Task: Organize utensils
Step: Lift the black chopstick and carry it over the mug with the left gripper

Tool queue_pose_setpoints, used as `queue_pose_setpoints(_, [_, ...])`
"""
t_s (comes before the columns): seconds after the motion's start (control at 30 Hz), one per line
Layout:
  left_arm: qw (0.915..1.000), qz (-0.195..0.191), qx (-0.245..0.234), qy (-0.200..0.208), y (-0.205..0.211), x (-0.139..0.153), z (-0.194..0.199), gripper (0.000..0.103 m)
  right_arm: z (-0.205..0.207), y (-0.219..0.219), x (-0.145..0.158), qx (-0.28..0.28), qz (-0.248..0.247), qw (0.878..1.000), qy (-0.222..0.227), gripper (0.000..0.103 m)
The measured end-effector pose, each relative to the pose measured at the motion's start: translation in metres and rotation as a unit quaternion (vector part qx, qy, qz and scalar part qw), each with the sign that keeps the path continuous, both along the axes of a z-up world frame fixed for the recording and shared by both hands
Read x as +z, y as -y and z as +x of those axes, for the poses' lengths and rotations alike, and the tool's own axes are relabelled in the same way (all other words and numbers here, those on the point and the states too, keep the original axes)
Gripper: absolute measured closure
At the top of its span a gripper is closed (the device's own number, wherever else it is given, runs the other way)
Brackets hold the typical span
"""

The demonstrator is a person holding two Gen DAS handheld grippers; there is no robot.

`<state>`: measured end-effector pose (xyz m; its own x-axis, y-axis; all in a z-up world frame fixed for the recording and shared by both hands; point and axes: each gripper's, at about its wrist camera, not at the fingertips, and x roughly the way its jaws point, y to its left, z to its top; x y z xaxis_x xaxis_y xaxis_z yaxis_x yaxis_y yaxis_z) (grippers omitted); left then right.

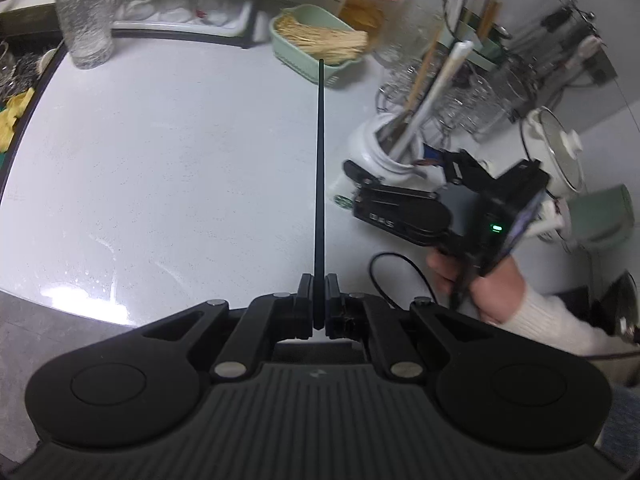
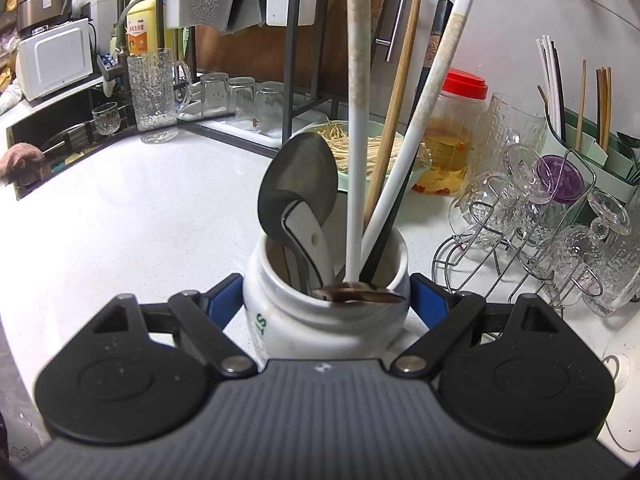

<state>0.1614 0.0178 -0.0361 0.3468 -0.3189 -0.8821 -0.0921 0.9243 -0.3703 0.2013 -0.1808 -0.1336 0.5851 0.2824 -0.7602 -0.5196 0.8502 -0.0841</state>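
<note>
My left gripper (image 1: 319, 300) is shut on a thin black chopstick (image 1: 320, 168) that points straight ahead over the white counter. My right gripper (image 2: 326, 304) is closed around a white mug (image 2: 320, 320), its blue pads against both sides. The mug holds a metal spoon (image 2: 298, 188), white chopsticks (image 2: 356, 140), a wooden chopstick (image 2: 394, 108) and a black one. In the left wrist view the right gripper (image 1: 404, 208) and the mug (image 1: 380, 152) sit at my right, with the person's hand behind.
A green basket of thin sticks (image 1: 320, 44) and a red-lidded jar (image 1: 372, 0) stand at the back. A wire rack of glasses (image 2: 540, 216) is right of the mug. A glass pitcher (image 1: 84, 16) and upturned glasses (image 2: 236, 96) stand far left by the sink (image 2: 48, 144).
</note>
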Motion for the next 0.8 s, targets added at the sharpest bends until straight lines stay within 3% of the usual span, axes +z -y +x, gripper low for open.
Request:
queue_pose_setpoints(0.23, [0.9948, -0.024, -0.077, -0.062, 0.009, 0.04, 0.006, 0.097, 0.0, 0.0, 0.0, -0.002, -0.001, 1.0, 0.001, 0.013])
queue_pose_setpoints(0.37, [0.9887, -0.053, -0.091, -0.106, 0.008, 0.048, 0.012, 0.097, -0.002, -0.001, -0.001, -0.004, -0.002, 1.0, 0.004, 0.012])
queue_pose_setpoints(0.63, [0.9786, -0.057, -0.11, -0.164, 0.012, 0.054, 0.041, 0.097, -0.003, -0.002, -0.002, -0.011, -0.004, 1.0, 0.009, 0.012])
queue_pose_setpoints(0.8, [0.973, -0.035, -0.118, -0.195, 0.015, 0.052, 0.056, 0.097, -0.003, -0.002, -0.003, -0.013, -0.002, 1.0, 0.012, 0.012])
